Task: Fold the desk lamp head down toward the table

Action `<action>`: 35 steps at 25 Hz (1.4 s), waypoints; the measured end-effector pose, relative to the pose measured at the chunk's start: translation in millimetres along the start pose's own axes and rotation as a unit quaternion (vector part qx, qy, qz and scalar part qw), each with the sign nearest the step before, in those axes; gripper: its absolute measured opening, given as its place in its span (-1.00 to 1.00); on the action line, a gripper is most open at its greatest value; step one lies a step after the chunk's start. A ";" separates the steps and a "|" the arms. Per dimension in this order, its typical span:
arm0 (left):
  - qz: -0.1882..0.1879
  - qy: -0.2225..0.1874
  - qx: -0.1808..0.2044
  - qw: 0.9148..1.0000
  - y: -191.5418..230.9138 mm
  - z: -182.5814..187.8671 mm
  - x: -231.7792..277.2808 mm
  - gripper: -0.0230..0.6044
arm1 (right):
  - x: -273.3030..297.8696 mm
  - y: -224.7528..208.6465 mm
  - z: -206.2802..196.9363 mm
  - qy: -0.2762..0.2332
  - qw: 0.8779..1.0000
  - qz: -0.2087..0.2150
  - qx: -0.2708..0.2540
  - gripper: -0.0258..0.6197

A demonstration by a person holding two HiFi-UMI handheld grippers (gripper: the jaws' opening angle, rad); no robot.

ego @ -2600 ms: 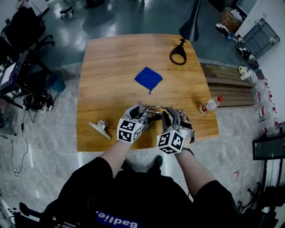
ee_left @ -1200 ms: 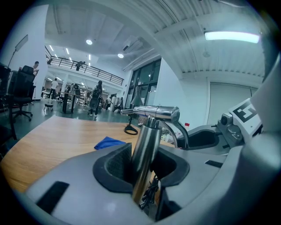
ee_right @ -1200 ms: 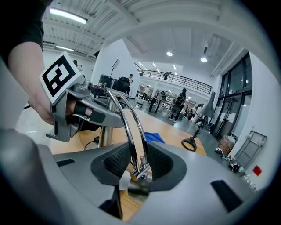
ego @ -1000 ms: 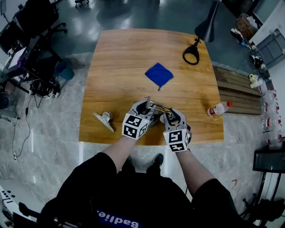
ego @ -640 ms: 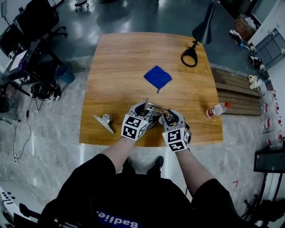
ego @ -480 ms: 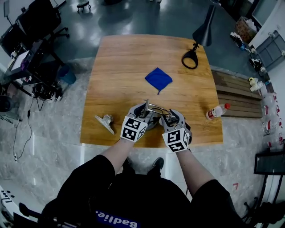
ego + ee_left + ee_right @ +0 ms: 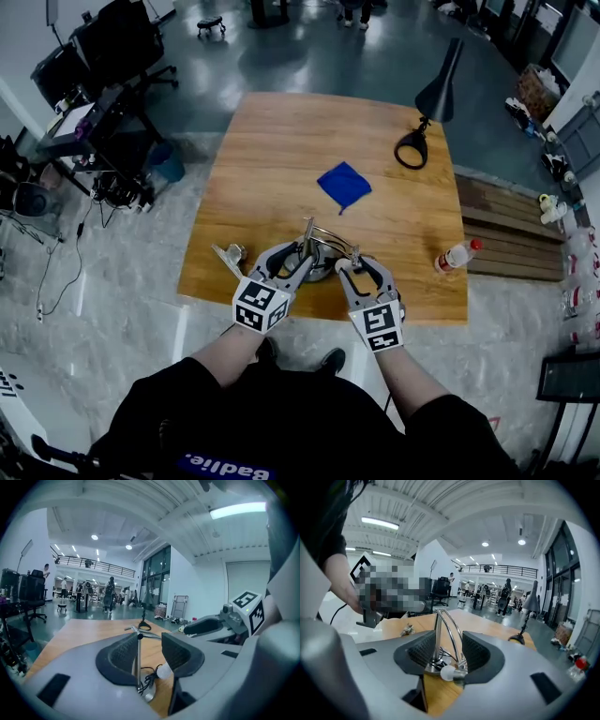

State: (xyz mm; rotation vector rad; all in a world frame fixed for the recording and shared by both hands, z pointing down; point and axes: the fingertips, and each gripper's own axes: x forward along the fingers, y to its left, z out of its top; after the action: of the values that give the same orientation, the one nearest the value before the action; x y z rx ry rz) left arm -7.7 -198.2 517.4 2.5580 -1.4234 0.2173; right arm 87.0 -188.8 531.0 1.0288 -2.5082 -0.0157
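Note:
A small chrome desk lamp (image 7: 322, 251) stands near the table's front edge. Its arm arches over and its white bulb head (image 7: 447, 672) hangs low beside the round base. My left gripper (image 7: 292, 259) hovers at the lamp's left, jaws opening. In the left gripper view the thin post (image 7: 138, 660) shows in the gap, untouched by either pad. My right gripper (image 7: 359, 272) is at the lamp's right, jaws also opening. The post and arm (image 7: 440, 637) appear between its pads with space on both sides.
On the wooden table (image 7: 272, 159) lie a blue cloth (image 7: 344, 184), a metal clip (image 7: 230, 254) at the front left and a bottle (image 7: 454, 256) at the right edge. A black desk lamp (image 7: 429, 105) stands at the far right corner.
Both grippers have lifted and drawn back toward me from the chrome lamp, and their jaws have widened. The lamp stays where it was.

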 end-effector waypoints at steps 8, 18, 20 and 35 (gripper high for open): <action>-0.050 -0.056 -0.016 0.997 -60.2 41.6 -98.2 -0.44 | -68.7 58.9 27.6 -0.048 0.991 0.006 0.124 -0.42; -0.122 -0.077 -0.010 0.989 -94.6 54.6 -202.3 -0.44 | -120.5 156.5 75.8 -0.092 0.981 -0.019 0.169 -0.42; -0.131 -0.084 -0.006 0.988 -99.6 61.5 -215.3 -0.50 | -128.9 168.3 87.7 -0.105 0.980 -0.009 0.166 -0.46; -0.109 -0.121 -0.002 0.987 -147.7 95.5 -217.7 -0.90 | -194.7 165.8 131.6 -0.181 0.968 0.110 0.131 -0.91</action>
State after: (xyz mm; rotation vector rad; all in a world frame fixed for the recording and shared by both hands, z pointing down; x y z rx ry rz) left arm 6.7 32.6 359.7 2.7867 -1.1974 -0.1339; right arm 48.3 42.9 365.0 0.9042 -3.0116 0.2187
